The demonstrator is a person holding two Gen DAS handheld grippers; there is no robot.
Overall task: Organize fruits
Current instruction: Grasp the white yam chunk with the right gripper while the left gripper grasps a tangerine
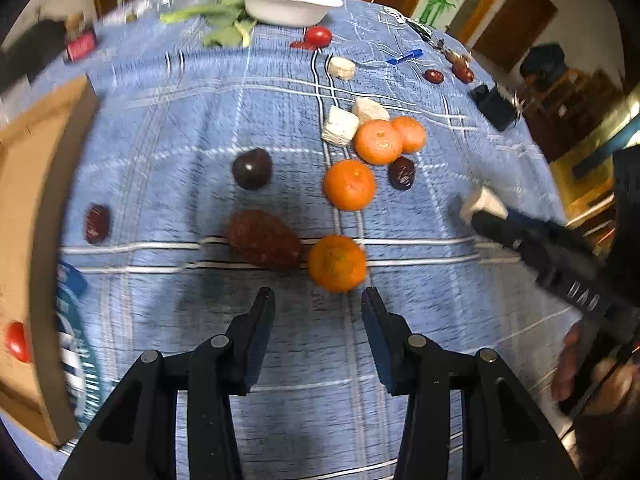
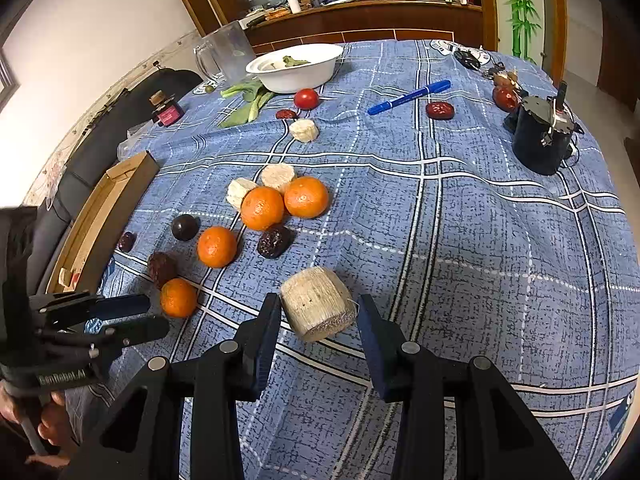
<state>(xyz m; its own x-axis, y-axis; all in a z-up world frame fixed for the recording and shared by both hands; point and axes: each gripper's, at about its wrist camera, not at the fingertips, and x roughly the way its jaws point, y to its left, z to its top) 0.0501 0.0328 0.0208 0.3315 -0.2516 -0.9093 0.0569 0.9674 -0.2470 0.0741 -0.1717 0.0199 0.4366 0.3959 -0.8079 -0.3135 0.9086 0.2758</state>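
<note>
- Blue checked cloth (image 2: 460, 240) covers the counter, with a wooden sideboard and a window far behind it.
- My right gripper (image 2: 318, 304) holds a pale, ridged cylinder chunk (image 2: 318, 308) between its jaws; both pads appear to touch its sides, so I judge it gripped, with the jaws partly closed around its width.
- That chunk lies tilted, one flat end facing down toward me and its long axis running away up-left.
- My left gripper (image 1: 318, 296) has its jaws partly open and empty, nothing between the pads.
- Just beyond the left jaws, slightly right of centre, sits the nearest orange (image 1: 337, 263), touching a brown rough-skinned fruit (image 1: 262, 239) on its left.
- I judge the orange to be the left jaws' likely next pick: a short reach forward and a little right.
- Farther out lie another orange (image 1: 349, 185), a dark round fruit (image 1: 252, 168) and a dark date (image 1: 401, 173).
- A cardboard box (image 1: 24, 208) stands at the left edge of the counter, a red tomato (image 1: 17, 342) inside it; it seems the likely place for sorted fruit.
- Open cloth lies between the left jaws and the box, while the brown fruit crowds the orange's left flank.
</note>
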